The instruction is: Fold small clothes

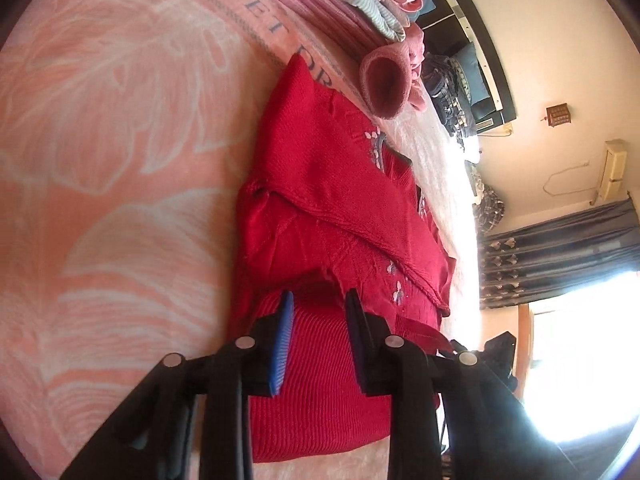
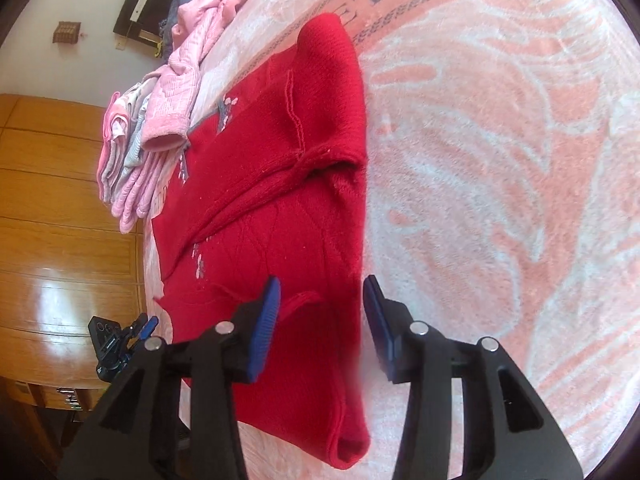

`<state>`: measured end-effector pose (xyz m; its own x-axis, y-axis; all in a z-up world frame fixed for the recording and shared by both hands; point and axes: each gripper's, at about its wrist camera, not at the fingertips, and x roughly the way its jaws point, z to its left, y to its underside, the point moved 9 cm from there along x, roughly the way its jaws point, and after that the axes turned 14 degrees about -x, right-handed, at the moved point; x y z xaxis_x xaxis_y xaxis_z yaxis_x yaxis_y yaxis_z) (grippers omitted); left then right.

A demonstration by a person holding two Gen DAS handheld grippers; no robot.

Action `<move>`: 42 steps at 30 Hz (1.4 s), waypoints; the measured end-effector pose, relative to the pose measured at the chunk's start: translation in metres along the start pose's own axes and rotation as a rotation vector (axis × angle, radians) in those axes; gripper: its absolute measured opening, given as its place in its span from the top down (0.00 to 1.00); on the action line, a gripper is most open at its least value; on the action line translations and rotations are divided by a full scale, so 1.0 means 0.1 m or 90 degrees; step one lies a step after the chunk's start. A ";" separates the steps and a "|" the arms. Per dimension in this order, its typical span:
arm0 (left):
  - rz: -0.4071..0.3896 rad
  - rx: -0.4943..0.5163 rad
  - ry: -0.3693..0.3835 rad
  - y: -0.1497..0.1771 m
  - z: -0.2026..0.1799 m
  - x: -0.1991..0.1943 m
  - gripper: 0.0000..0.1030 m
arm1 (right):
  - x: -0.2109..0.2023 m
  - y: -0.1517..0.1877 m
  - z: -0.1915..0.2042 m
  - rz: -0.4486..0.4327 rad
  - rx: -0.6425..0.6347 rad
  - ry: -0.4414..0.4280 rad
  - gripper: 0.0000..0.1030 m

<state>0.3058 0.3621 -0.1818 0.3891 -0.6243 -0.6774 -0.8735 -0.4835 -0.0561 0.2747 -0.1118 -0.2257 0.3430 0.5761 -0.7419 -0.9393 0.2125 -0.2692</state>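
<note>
While one red knitted sweater (image 1: 320, 208) lies partly folded on the pink leaf-patterned bed cover (image 1: 112, 160), two grippers hover at its near end; the left gripper (image 1: 318, 338) has its jaws parted over the ribbed hem, clamping nothing; the right gripper (image 2: 322, 320) has its jaws spread wide astride the sweater's folded edge, holding nothing; one sleeve is folded across the body; beyond the sweater, one pile of pink and striped clothes (image 2: 160, 120) rests on the bed, a pink cuff touching the red knit.
</note>
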 end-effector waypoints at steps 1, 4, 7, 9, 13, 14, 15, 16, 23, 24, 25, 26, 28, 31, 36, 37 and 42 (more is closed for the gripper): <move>-0.006 0.019 -0.016 0.00 0.02 -0.04 0.75 | -0.06 0.00 0.00 -0.007 -0.005 -0.005 0.58; -0.014 0.077 -0.062 -0.01 0.02 -0.04 0.75 | -0.14 0.00 0.11 -0.013 -0.045 -0.007 0.58; -0.010 0.121 -0.081 -0.04 -0.06 0.08 0.75 | -0.12 0.05 0.25 0.001 -0.106 0.020 0.58; -0.004 0.152 -0.096 -0.05 -0.14 0.21 0.74 | -0.10 0.09 0.34 0.007 -0.139 0.027 0.58; 0.013 0.188 -0.142 -0.12 -0.17 0.47 0.72 | -0.02 0.14 0.39 0.018 -0.168 0.051 0.57; 0.008 0.194 -0.151 -0.15 -0.17 0.51 0.72 | -0.01 0.15 0.38 0.020 -0.171 0.058 0.57; 0.009 0.202 -0.155 -0.17 -0.18 0.56 0.72 | 0.00 0.16 0.38 0.023 -0.174 0.063 0.57; 0.010 0.207 -0.160 -0.18 -0.17 0.59 0.72 | 0.02 0.16 0.38 0.025 -0.176 0.063 0.57; 0.022 0.277 -0.196 -0.07 -0.26 0.66 0.84 | 0.04 0.15 0.40 0.027 -0.202 0.079 0.55; 0.024 0.289 -0.190 -0.04 -0.28 0.65 0.91 | 0.05 0.13 0.41 0.028 -0.212 0.083 0.54; 0.025 0.299 -0.185 -0.02 -0.31 0.64 0.93 | 0.06 0.11 0.43 0.029 -0.225 0.092 0.53; 0.026 0.306 -0.181 -0.01 -0.33 0.62 0.94 | 0.08 0.09 0.45 0.031 -0.243 0.103 0.53; 0.026 0.314 -0.175 0.02 -0.36 0.61 0.94 | 0.14 0.05 0.50 0.040 -0.281 0.119 0.53; 0.025 0.323 -0.172 0.03 -0.39 0.62 0.94 | 0.27 -0.01 0.48 0.059 -0.316 0.147 0.48; 0.015 0.319 -0.201 -0.02 -0.31 0.71 0.93 | 0.49 -0.08 0.39 0.079 -0.327 0.153 0.47; 0.012 0.320 -0.202 -0.03 -0.31 0.72 0.92 | 0.53 -0.09 0.39 0.080 -0.327 0.148 0.46; 0.004 0.326 -0.215 -0.06 -0.29 0.75 0.87 | 0.57 -0.13 0.44 0.081 -0.347 0.156 0.61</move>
<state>0.3485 0.3002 -0.2107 0.3430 -0.3564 -0.8691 -0.9375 -0.0716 -0.3406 0.3067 -0.0468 -0.2378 0.2785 0.3580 -0.8912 -0.8610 -0.3181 -0.3968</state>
